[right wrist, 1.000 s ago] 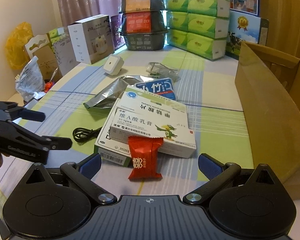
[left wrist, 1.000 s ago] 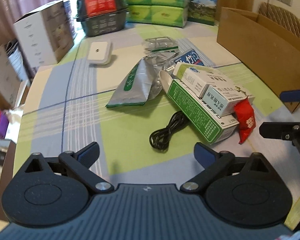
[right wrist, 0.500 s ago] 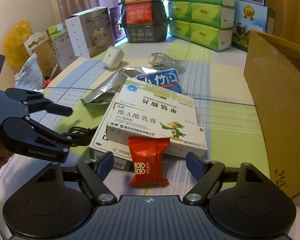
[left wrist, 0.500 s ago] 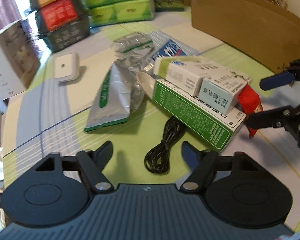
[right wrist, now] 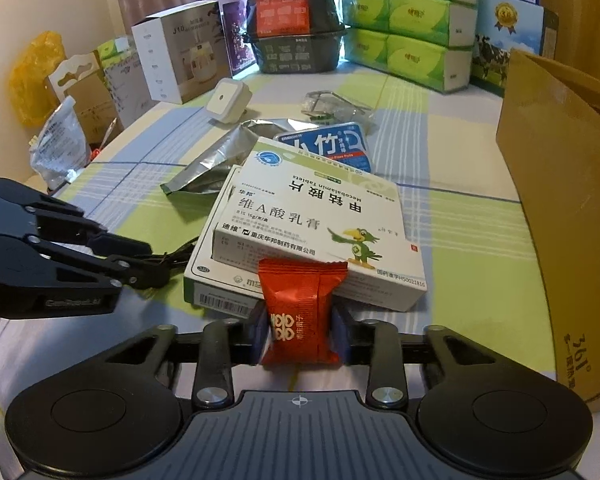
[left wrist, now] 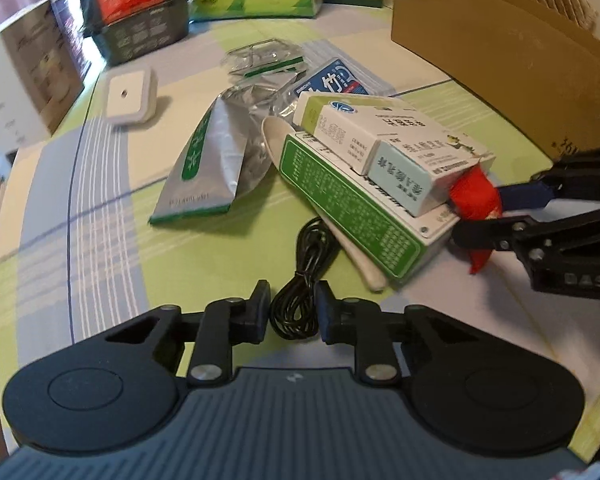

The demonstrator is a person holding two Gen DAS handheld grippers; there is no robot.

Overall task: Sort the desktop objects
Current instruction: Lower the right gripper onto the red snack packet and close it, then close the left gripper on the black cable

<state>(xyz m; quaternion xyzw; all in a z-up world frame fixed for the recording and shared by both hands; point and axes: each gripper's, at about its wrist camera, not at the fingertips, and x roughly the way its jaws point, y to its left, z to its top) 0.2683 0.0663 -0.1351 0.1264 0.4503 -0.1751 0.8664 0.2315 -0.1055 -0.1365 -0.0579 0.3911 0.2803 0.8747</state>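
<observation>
A coiled black cable lies on the checked tablecloth, and my left gripper is shut on its near end. In the right wrist view the left gripper comes in from the left beside the box pile. A red snack packet leans on the front of the stacked medicine boxes. My right gripper is shut on the packet's lower half. From the left wrist view the right gripper pinches the red packet at the end of the green box.
A silver pouch, a blue pack, clear packaging and a white square device lie behind the pile. An open cardboard box stands at the right. Tissue packs and cartons line the far edge.
Both grippers moved forward and went from wide open to shut: the left one onto the black cable, the right one onto the red packet.
</observation>
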